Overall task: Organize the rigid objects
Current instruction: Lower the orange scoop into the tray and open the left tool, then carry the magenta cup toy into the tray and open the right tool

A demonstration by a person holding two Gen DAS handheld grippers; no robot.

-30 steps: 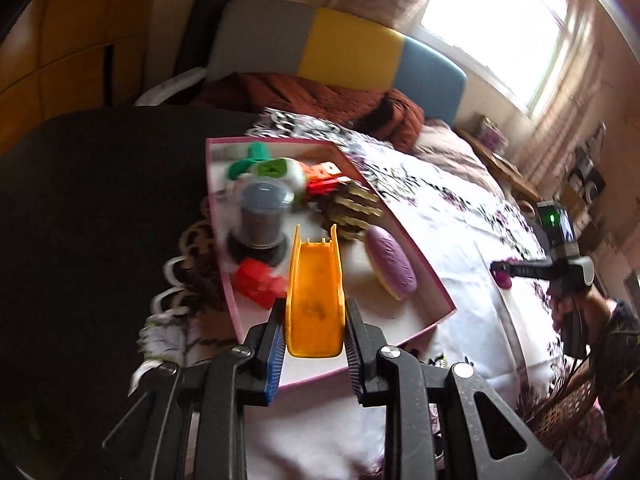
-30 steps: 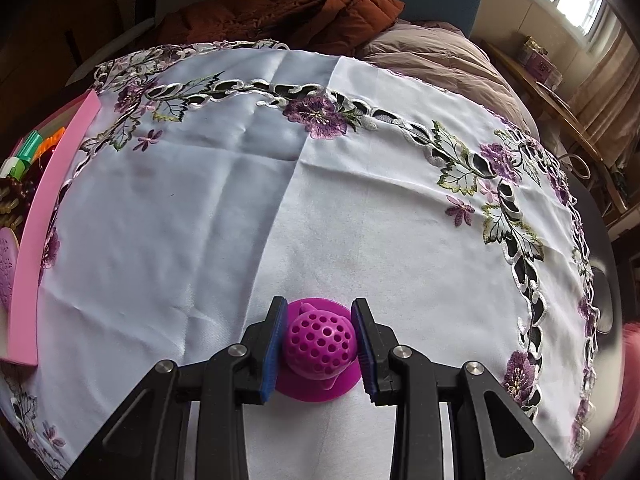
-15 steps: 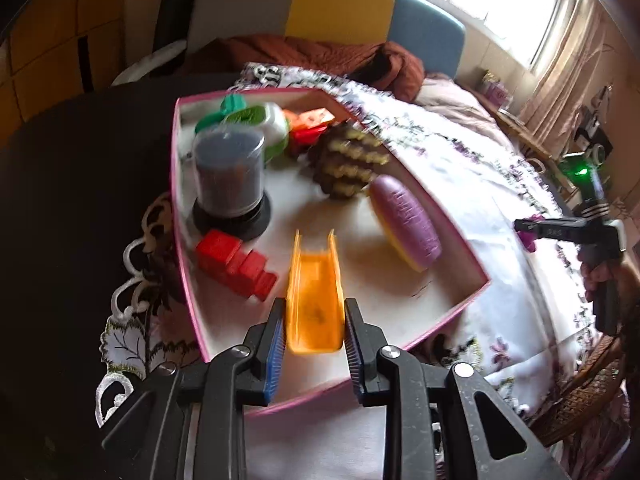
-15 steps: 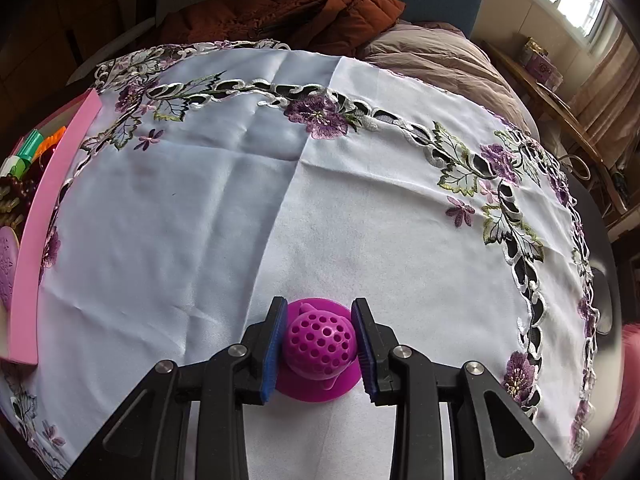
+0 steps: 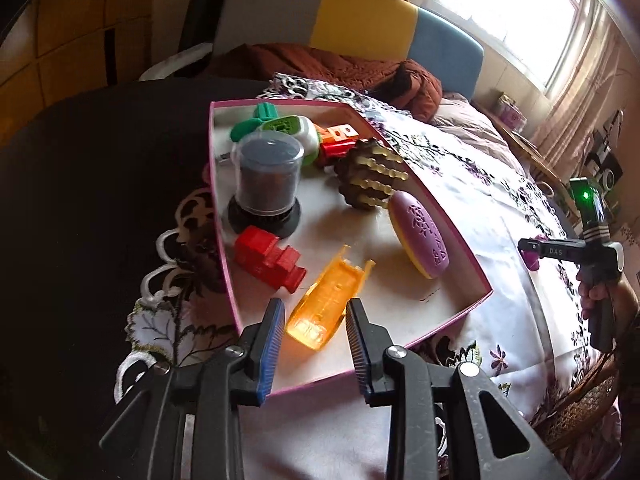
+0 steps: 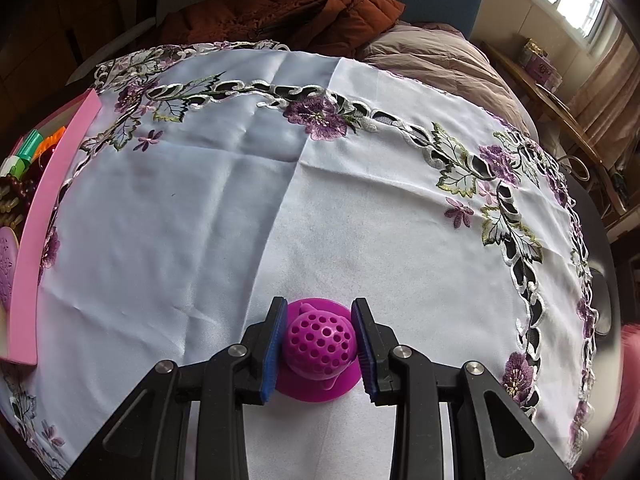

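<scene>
An orange plastic channel piece [image 5: 326,302] lies tilted on the floor of the pink-rimmed tray [image 5: 448,320]. My left gripper [image 5: 316,334] is open, its pads either side of the piece's near end and apart from it. The tray also holds a red block toy [image 5: 268,258], a dark jar [image 5: 266,182], a brown studded object [image 5: 370,174], a purple oval [image 5: 422,236] and green and orange toys [image 5: 288,126]. My right gripper [image 6: 319,342] is shut on a magenta perforated ball toy with a disc base [image 6: 318,346], over the white cloth [image 6: 200,216].
The embroidered white tablecloth covers a dark round table [image 5: 80,184]. The tray's pink wall [image 6: 44,216] shows at the left of the right wrist view. A brown jacket [image 6: 288,16] and a multicoloured chair [image 5: 360,24] stand behind the table. The right gripper [image 5: 560,252] shows at the right of the left wrist view.
My left gripper has opened and let go of the orange piece, which now lies tilted to the right in the tray. The right gripper has not moved.
</scene>
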